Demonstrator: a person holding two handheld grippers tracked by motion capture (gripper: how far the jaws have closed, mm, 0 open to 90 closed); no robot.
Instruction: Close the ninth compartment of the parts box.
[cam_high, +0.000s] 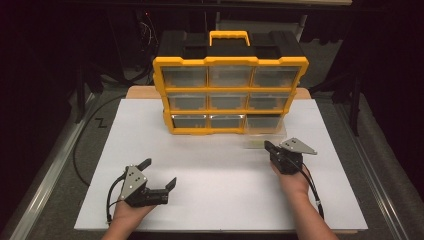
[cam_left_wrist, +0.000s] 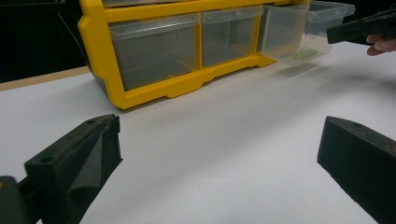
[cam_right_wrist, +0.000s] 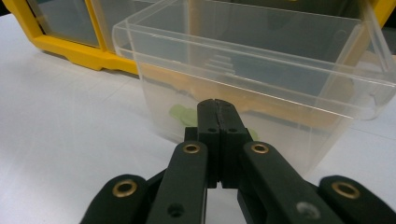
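Your left hand-held gripper (cam_high: 161, 174) rests on the white counter (cam_high: 215, 165) at its near left, jaws spread wide with nothing between them, aimed toward the yellow organizer (cam_high: 229, 95). That organizer stands upright at the counter's far middle, its clear drawer fronts facing you. The bottom-right clear drawer (cam_high: 265, 131) is pulled partway out of its slot toward you, its long axis running front to back and its open top up. Something small and pale green (cam_right_wrist: 182, 113) lies on its floor. Your right hand-held gripper (cam_high: 268, 146) has its jaws pressed together, tips just at the drawer's front wall; I cannot tell whether they touch. No writing is legible.
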